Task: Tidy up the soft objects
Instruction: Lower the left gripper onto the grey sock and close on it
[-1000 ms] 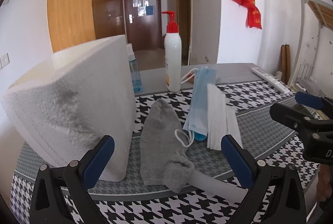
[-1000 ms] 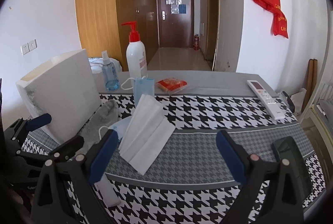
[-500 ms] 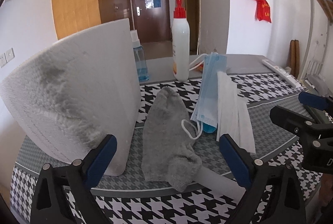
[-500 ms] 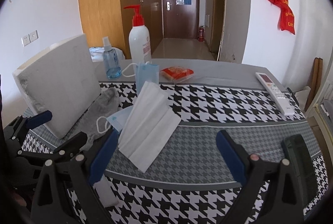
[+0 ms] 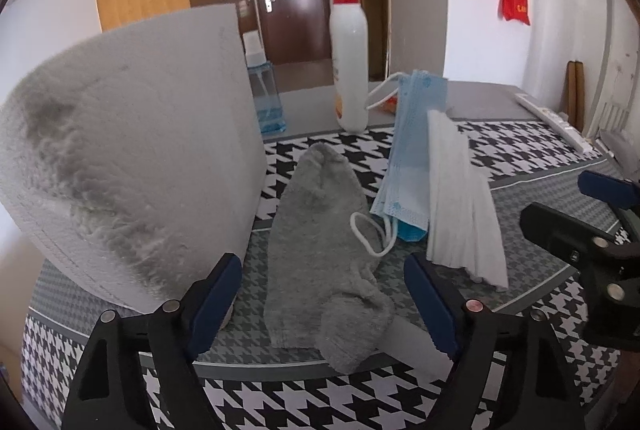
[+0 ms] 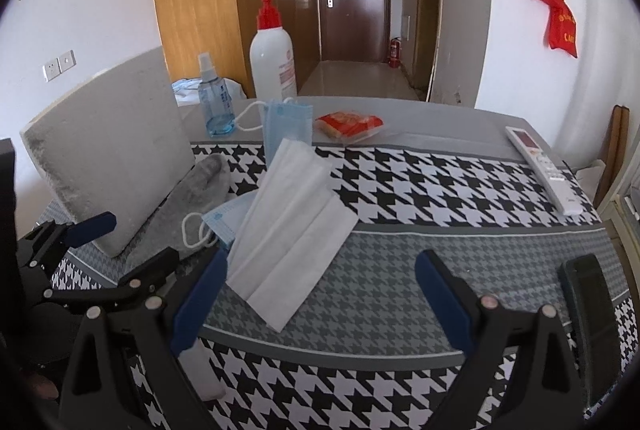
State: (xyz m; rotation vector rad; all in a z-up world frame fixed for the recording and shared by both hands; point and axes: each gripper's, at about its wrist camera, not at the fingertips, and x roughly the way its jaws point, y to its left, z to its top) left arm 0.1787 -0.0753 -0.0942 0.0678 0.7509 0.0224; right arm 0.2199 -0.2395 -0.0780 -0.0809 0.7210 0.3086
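A grey sock [image 5: 320, 238] lies on the houndstooth tablecloth between a big white foam block [image 5: 132, 154] and a stack of face masks, blue [image 5: 412, 166] under white [image 5: 460, 206]. My left gripper [image 5: 320, 294] is open, its fingers either side of the sock's near end, just above it. My right gripper [image 6: 320, 294] is open and empty, above the cloth near the white masks [image 6: 292, 234]. The sock [image 6: 196, 190] and foam block [image 6: 108, 146] show at the left in the right wrist view, with the left gripper [image 6: 116, 242] there too.
A white pump bottle with a red top [image 6: 272, 58], a small blue spray bottle [image 6: 216, 102], a second blue mask [image 6: 288, 122] and a red snack packet [image 6: 348, 122] stand at the back. A remote [image 6: 544, 166] and a dark phone [image 6: 592, 322] lie at the right.
My left gripper has moved forward and lower toward the sock, which now sits between its fingers. The right gripper has eased slightly forward. Nothing on the table has moved.
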